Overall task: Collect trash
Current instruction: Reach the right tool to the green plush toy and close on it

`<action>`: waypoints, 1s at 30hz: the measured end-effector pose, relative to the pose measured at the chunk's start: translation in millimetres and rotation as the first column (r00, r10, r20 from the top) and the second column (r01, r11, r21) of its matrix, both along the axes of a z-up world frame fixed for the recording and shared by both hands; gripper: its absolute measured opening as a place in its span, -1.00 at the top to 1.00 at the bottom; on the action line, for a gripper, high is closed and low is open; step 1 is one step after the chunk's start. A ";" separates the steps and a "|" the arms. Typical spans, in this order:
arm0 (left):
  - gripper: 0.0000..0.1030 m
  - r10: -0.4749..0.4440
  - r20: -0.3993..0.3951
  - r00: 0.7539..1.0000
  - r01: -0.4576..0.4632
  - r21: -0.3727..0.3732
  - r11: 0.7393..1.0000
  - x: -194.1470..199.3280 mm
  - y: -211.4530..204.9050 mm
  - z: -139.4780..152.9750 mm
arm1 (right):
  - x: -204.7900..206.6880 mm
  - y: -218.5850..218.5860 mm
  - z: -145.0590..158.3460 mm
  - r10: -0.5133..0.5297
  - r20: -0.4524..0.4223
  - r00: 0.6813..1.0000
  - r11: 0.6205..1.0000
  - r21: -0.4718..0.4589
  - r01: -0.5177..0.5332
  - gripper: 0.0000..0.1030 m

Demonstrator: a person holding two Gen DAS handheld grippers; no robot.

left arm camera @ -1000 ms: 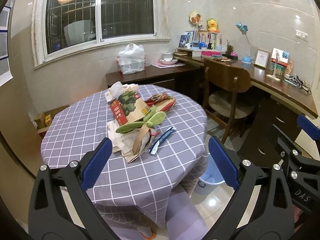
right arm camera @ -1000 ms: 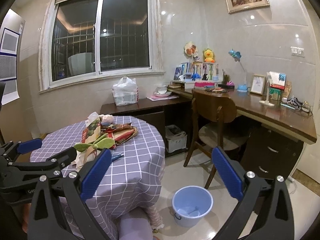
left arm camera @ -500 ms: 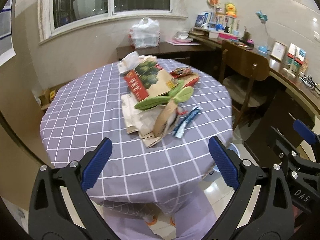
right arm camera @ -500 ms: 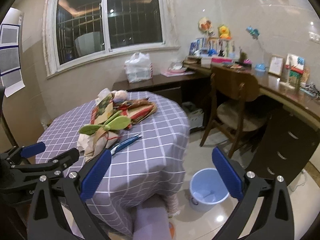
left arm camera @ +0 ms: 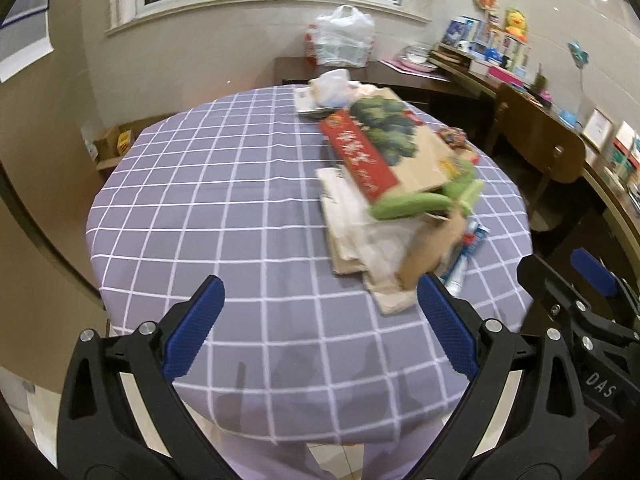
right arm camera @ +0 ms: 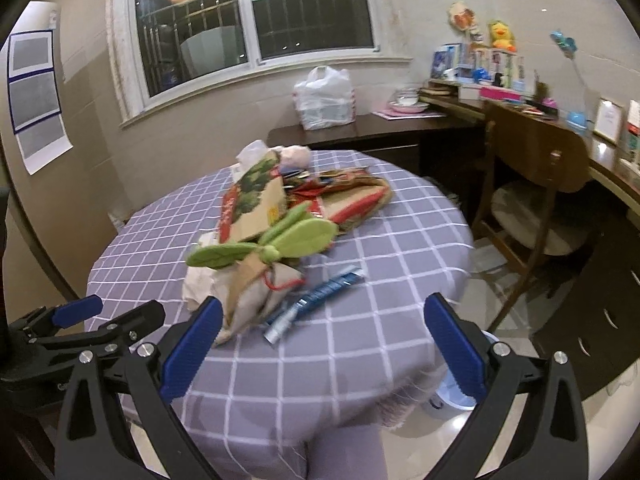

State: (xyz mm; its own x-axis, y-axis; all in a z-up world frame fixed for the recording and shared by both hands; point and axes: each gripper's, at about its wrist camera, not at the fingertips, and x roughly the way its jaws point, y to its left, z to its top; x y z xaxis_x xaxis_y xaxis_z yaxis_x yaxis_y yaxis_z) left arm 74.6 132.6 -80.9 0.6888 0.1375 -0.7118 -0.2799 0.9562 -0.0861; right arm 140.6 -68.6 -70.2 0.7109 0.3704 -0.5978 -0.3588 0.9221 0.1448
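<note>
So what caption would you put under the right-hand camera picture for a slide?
Open right gripper approaching a heap of paper trash and a blue tube on the checked round table.

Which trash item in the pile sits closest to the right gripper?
The blue tube, lying flat at the pile's near edge towards the right gripper; the green leaf-shaped piece and printed bag lie farther back.

A round table with a purple checked cloth carries a heap of trash: a printed paper bag, a green leaf-shaped toy, crumpled paper and a blue tube lying toward the near edge. The right gripper hangs over that edge, jaws wide apart. The left gripper shows at the left. A blue bucket stands on the floor beside a wooden chair.
</note>
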 end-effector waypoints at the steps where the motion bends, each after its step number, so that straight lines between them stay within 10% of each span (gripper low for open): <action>1: -0.84 0.005 -0.003 1.000 -0.005 -0.004 1.000 3.1 6.3 -0.4 | 5.0 4.8 -1.0 0.005 -0.001 1.000 1.000 0.001 -0.005 -0.92; 17: -0.86 0.011 -0.050 0.999 -0.015 -0.094 0.995 39.8 49.3 -12.5 | 75.4 50.9 -17.7 0.092 -0.094 0.991 0.993 0.076 -0.085 -0.86; 20: -0.86 0.003 -0.056 0.998 -0.008 -0.091 0.996 43.1 44.7 -13.8 | 87.7 50.5 -24.4 0.138 -0.151 0.979 0.982 0.151 -0.115 -0.04; 24: -0.86 -0.013 -0.054 0.998 0.007 -0.101 0.995 41.9 41.3 -13.7 | 84.1 42.6 -19.3 0.148 -0.141 0.979 0.973 0.199 -0.119 0.46; 30: -0.86 -0.034 -0.028 0.999 0.031 -0.100 0.994 39.8 30.6 -3.5 | 69.3 31.8 -2.6 0.147 -0.075 0.986 0.975 0.181 -0.132 0.74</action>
